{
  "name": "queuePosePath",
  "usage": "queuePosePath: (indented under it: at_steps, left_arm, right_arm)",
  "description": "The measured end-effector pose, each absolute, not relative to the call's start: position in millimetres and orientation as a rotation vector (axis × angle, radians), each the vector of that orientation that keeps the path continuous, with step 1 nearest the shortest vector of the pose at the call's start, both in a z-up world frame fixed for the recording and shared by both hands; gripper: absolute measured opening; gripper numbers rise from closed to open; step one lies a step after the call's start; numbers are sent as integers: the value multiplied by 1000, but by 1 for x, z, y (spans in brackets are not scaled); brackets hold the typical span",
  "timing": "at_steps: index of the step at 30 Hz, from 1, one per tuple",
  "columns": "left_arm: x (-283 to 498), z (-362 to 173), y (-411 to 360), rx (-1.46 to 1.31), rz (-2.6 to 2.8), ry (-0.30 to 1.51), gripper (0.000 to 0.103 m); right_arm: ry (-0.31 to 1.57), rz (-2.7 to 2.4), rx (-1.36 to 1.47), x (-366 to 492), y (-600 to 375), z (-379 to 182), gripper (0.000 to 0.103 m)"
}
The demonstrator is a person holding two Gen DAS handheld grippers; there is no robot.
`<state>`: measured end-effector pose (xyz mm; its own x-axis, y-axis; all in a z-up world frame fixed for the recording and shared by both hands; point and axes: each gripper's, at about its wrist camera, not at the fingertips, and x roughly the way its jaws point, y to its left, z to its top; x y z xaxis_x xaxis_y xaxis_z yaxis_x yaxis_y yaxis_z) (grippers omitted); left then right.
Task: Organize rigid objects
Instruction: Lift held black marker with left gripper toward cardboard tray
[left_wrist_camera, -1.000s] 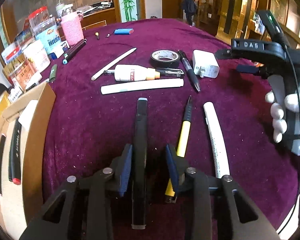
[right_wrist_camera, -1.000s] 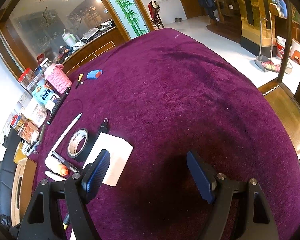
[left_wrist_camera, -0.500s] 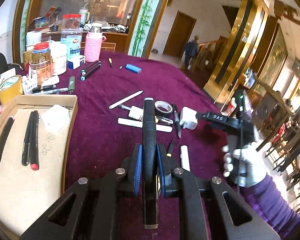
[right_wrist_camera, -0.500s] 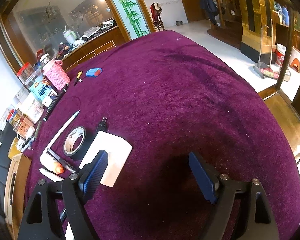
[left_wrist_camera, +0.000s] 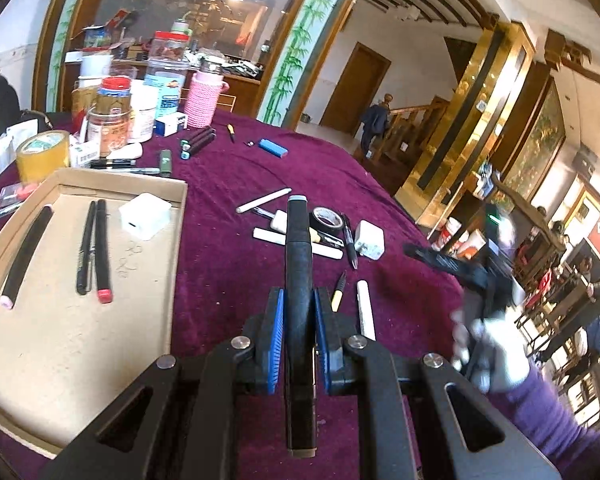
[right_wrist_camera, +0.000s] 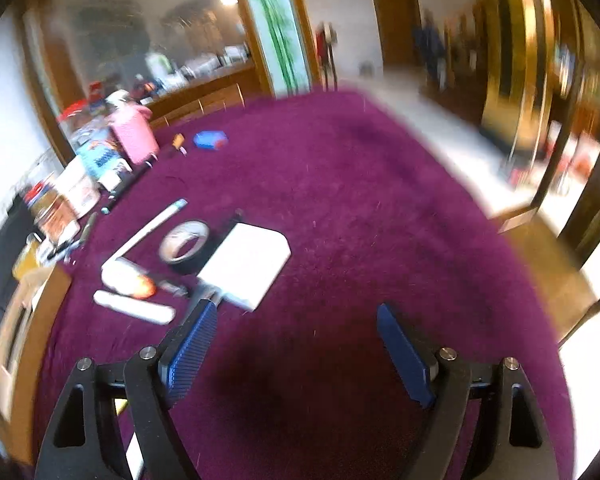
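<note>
Step in hand: judged from the layout, carrying the black marker point(left_wrist_camera: 299, 280) over to the cardboard tray point(left_wrist_camera: 180, 216) to lay it with the pens point(left_wrist_camera: 94, 248) already there.
Doing it well: swing it across clear of the tray's rim, turn it parallel to the pens, lower it onto the bare cardboard nearer the camera, and let go only once it rests flat, since a round barrel may roll.
Left gripper point(left_wrist_camera: 299, 320): jaws pinching the black marker about its middle, blue pads against both sides.
Marker relative to jaws: it runs straight along the gripper's line, grey-capped end well ahead, other end back toward the camera, above the purple worktop point(left_wrist_camera: 228, 248).
Right gripper point(right_wrist_camera: 296, 348): jaws spread wide, nothing between them; the white charger point(right_wrist_camera: 246, 266) lies just beyond the left-hand pad, apart from it. The view is blurred.
</note>
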<state>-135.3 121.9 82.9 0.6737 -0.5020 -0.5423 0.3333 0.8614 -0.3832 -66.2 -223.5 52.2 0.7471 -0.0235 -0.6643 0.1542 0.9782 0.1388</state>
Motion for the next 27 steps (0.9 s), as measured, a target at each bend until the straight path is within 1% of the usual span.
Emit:
queuePosePath:
  at_steps: [1, 2, 4, 5, 7, 9, 12, 15, 19, 27]
  left_arm:
    - [-135, 83, 125, -274, -475, 681, 15]
    - [-135, 83, 128, -285, -474, 679, 15]
    - [-136, 81, 131, -299, -472, 678, 15]
    - [-136, 80, 133, -305, -468, 682, 15]
    - [-137, 79, 135, -311, -454, 691, 15]
    - [-137, 76, 136, -316, -443, 698, 15]
    - [-138, 71, 134, -308, -436, 708, 15]
    - [-136, 68, 133, -310, -428, 717, 15]
    - [-136, 67, 128, -307, -432, 722, 14]
    - [-142, 70, 131, -309, -457, 700, 15]
  right_arm:
    - [656, -113, 141, -84, -213, 62, 93]
    - [602, -123, 106, -98, -205, 68, 103]
    - [521, -93, 109, -119, -195, 73, 103]
    - [539, -58, 143, -120, -194, 70, 103]
    - [693, 16, 261, -109, -196, 56, 103]
    - [762, 62, 325, -103, -193, 44, 103]
    - [795, 67, 270, -101, -177, 36, 103]
    - [787, 90, 209, -106, -162, 42, 103]
    - [799, 151, 167, -111, -146, 47, 103]
    - [870, 228, 106, -114, -119, 38, 103]
